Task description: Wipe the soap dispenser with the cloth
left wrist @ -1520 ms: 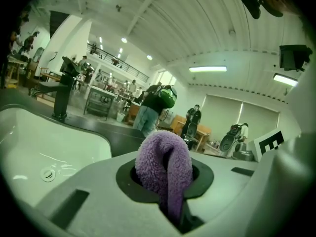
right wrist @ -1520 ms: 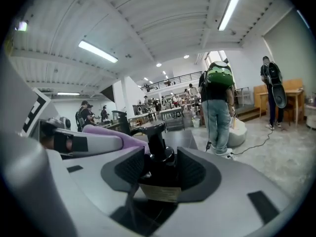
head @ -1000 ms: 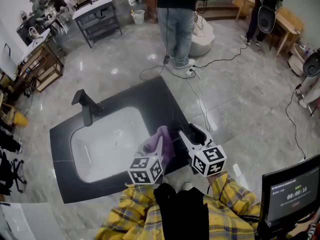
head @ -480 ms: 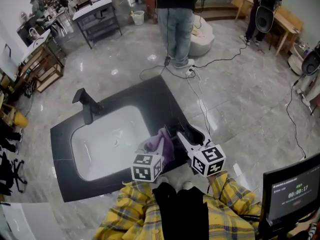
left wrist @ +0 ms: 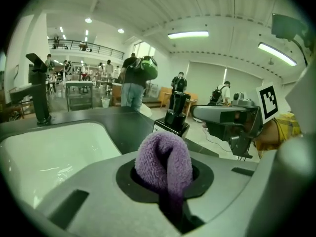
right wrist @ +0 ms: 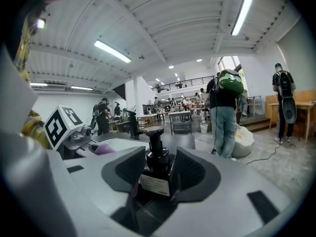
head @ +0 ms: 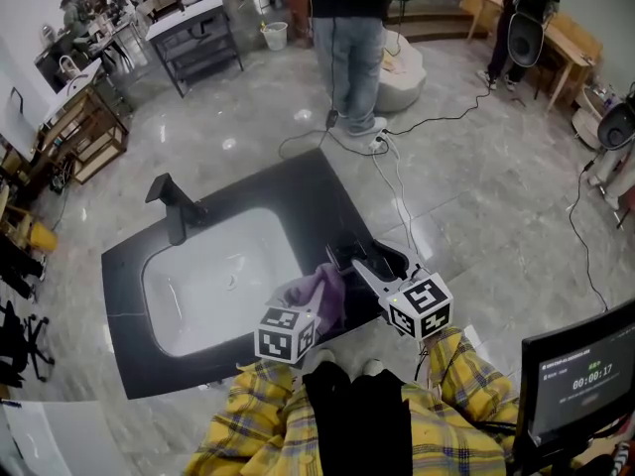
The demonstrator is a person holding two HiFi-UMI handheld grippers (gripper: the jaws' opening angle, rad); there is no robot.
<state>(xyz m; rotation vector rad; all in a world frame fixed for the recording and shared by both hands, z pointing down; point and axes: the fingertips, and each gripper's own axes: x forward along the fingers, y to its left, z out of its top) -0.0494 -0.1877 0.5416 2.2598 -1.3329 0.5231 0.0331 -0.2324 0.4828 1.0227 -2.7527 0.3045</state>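
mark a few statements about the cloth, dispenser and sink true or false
1. The left claw grips a purple cloth. True.
2. The right claw is closed on the soap dispenser. True.
3. The soap dispenser is white. False: it is black.
4. The cloth lies in the sink basin. False: the sink basin holds no cloth; the left claw holds it near the soap dispenser.
5. The faucet is black. True.

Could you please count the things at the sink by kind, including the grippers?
Soap dispenser: 1
Cloth: 1
Faucet: 1
Sink: 1
Grippers: 2, left and right
Total: 6
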